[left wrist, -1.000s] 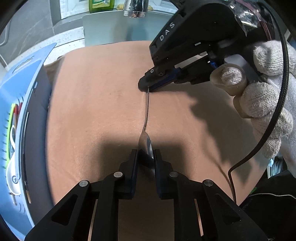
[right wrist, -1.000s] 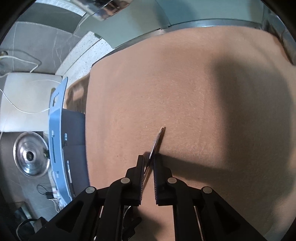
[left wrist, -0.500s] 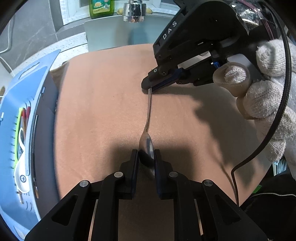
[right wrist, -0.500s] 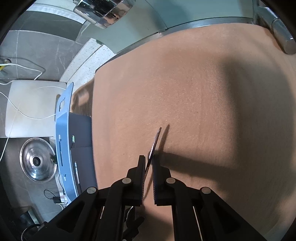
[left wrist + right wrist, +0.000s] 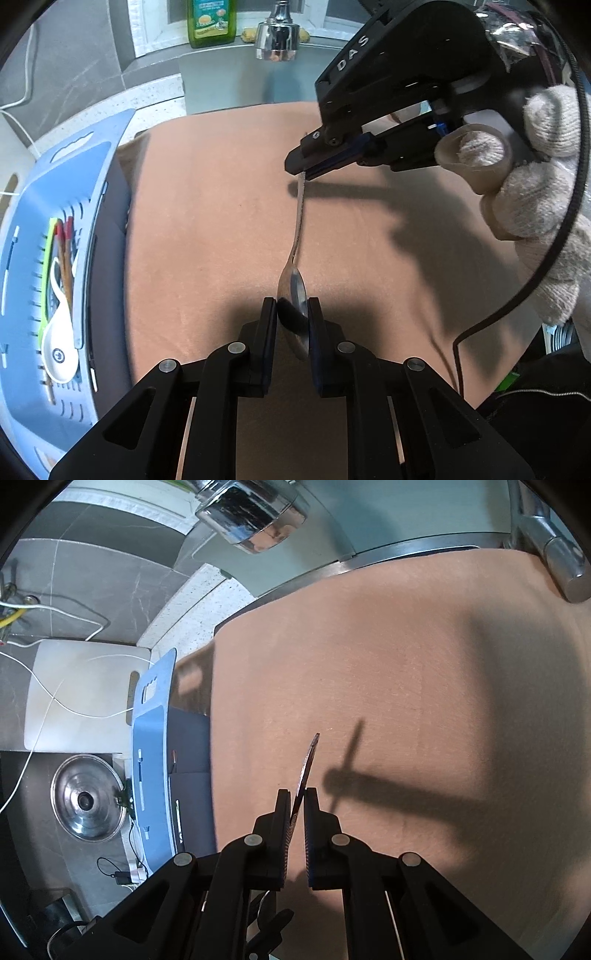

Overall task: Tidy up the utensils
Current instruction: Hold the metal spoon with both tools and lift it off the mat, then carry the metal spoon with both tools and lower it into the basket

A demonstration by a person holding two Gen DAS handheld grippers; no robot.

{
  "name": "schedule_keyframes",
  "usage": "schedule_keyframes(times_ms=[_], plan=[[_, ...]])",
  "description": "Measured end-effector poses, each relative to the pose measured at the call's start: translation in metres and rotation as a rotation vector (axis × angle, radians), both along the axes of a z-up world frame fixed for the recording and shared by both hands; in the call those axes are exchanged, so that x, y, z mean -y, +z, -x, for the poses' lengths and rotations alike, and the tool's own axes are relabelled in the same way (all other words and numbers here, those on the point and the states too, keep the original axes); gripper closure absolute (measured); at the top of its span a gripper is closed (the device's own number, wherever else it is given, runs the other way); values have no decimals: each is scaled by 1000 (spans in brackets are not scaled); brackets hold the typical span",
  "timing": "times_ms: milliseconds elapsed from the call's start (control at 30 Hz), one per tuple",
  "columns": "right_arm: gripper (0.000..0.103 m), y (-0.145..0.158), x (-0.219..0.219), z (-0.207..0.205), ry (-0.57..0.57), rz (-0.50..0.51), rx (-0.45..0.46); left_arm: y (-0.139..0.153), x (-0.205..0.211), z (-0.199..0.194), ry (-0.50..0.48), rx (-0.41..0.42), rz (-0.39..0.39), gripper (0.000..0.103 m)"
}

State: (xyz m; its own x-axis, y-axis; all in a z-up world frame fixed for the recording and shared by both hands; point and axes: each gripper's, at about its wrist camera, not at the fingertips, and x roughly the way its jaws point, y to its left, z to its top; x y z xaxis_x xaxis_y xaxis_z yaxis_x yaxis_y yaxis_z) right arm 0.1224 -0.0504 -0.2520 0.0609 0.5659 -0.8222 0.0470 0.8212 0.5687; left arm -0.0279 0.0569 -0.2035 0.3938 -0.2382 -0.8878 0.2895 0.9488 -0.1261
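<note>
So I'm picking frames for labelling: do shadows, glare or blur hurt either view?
Left wrist: the gripper's shadow darkens the cloth around the spoon bowl; all sharp, edges bent by fisheye. Right wrist: a hard shadow falls beside the handle, and the faucet glares.

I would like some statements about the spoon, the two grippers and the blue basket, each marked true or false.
1. The left gripper is closed on the bowl of the metal spoon. True.
2. The right gripper is open and far from the spoon. False: it is shut on the spoon's handle end.
3. The blue basket already holds a white spoon. True.
4. The cloth under the grippers is green. False: it is a tan-orange colour.
5. The hand holding the right gripper is bare. False: it wears a white knit glove.
</note>
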Motion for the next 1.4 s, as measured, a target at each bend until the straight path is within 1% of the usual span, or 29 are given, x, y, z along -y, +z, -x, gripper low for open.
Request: schedule_keyframes(times_ms=[267, 400, 567, 733, 1000, 1200, 1300, 1400], plan=[[98, -15, 2, 7, 1, 8, -48, -17, 0, -4, 22, -37, 17, 89], [98, -19, 5, 8, -9, 11, -58, -20, 6, -9, 16, -31, -8, 89], [98, -18, 7, 9, -13, 4, -58, -20, 6, -10, 29, -33, -4, 90], [97, -17, 7, 9, -14, 0, -59, -23, -8, -14, 58, -45, 41, 90], [97, -20, 9, 9, -13, 2, -66, -26, -10, -17, 70, -57, 45, 87], [97, -20, 10, 10, -22, -12, -71, -25, -1, -19, 62, -46, -16, 90], [97, -18, 11, 10, -22, -20, -67, -23, -3, -21, 64, -57, -5, 91], [97, -12, 10, 11, -17, -28, -51, -20, -4, -22, 61, -48, -8, 92]])
